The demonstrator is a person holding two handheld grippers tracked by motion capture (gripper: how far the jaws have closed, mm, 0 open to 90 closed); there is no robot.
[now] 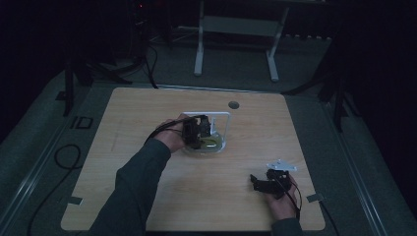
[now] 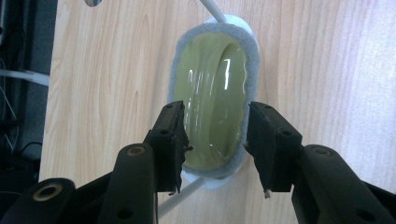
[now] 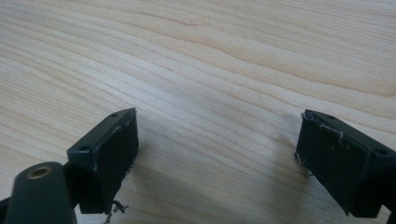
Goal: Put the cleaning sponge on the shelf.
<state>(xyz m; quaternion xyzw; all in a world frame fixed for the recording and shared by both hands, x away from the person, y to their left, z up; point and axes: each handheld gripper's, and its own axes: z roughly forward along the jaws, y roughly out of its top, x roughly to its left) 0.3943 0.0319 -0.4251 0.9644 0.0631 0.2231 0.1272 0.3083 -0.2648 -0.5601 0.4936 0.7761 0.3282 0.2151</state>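
High view, bench: pale wood top, rounded corners, a round grommet hole near the far edge.
High view, room: dim; grey floor, white frame legs behind the bench, cables at the left.
High view, left gripper: at the bench's centre, over a white stand with a shallow dish.
High view, right gripper: near corner, well apart from the dish.
Left gripper view, dish: olive-green glossy oval, grey rim; jaws flank its near end, touching or just short, cannot tell which.
Left gripper view, progress: judged at the grasp stage; nothing lifted yet.
Right gripper view, right gripper: jaws wide apart, empty, above bare wood.
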